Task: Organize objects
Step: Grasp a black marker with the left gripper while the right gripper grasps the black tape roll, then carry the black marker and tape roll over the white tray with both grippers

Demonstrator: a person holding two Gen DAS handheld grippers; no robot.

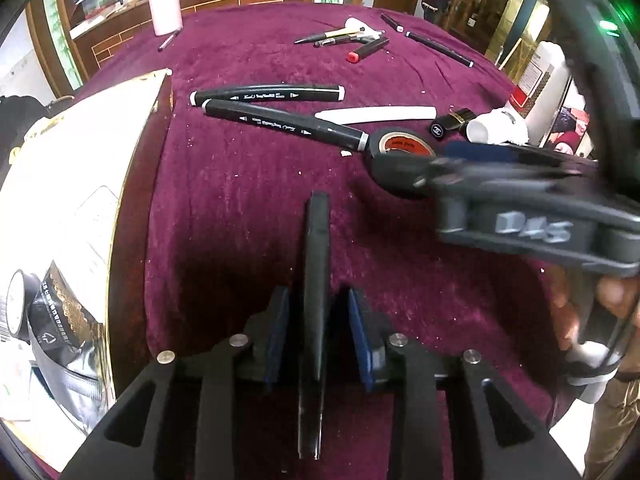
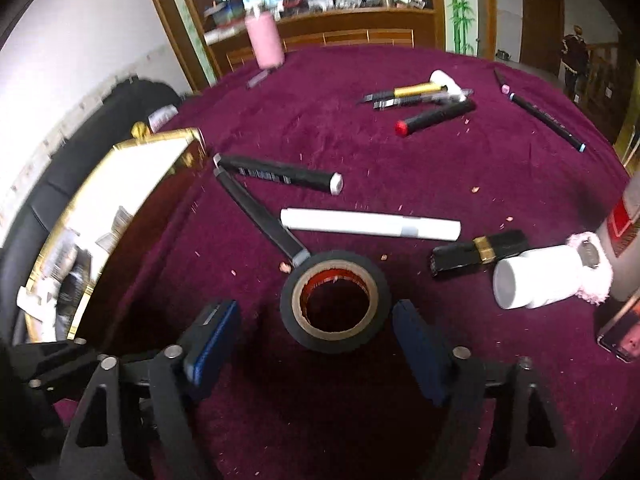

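Observation:
My left gripper (image 1: 318, 312) is shut on a black marker (image 1: 316, 248) and holds it above the purple tablecloth, beside the gold-rimmed box (image 1: 80, 168). My right gripper (image 2: 316, 320) is open, its blue pads on either side of a black tape roll (image 2: 335, 300) lying flat on the cloth. The right gripper also shows in the left wrist view (image 1: 408, 170), over the tape roll (image 1: 400, 144). Two black markers (image 2: 276, 174) and a white tube (image 2: 370, 224) lie just beyond the roll.
A black-and-gold lipstick (image 2: 478, 252), a white jar (image 2: 536, 278) and a white bottle (image 1: 544, 88) are at the right. Several pens and a red-tipped marker (image 2: 434, 117) lie at the back. A pink cup (image 2: 264, 40) stands far back. The box holds packets (image 1: 60, 320).

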